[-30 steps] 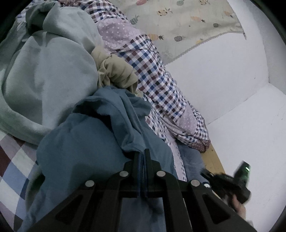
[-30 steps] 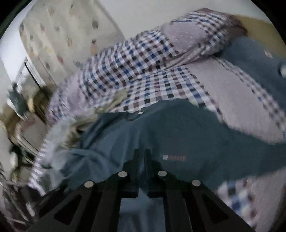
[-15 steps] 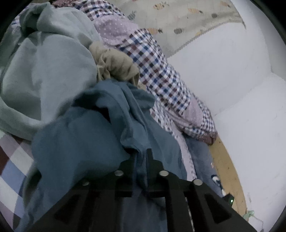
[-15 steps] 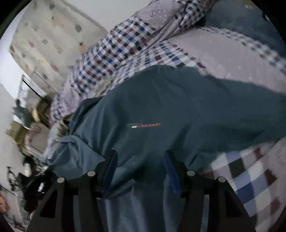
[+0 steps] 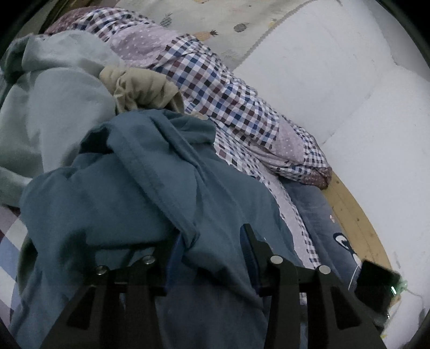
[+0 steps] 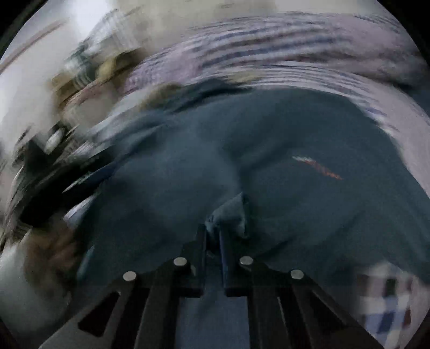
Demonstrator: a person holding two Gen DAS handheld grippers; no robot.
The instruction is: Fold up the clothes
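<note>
Left gripper [image 5: 212,241] spread wide over blue shirt [image 5: 134,188], hem ridge between fingers; right gripper [image 6: 213,233] pinched tight on shirt fold just ahead; shirt bunched on bed [image 5: 290,214], unfolded; grey garment [image 5: 53,107] heaped beyond-left, folding judged outstanding.

White wall [image 5: 336,88] from 12 to 3 o'clock, pineapple-print cloth [image 5: 228,21] hanging at 12. Checked bedding [image 5: 215,88] centre, wooden bed edge [image 5: 354,214] at 4. Dim light.
</note>
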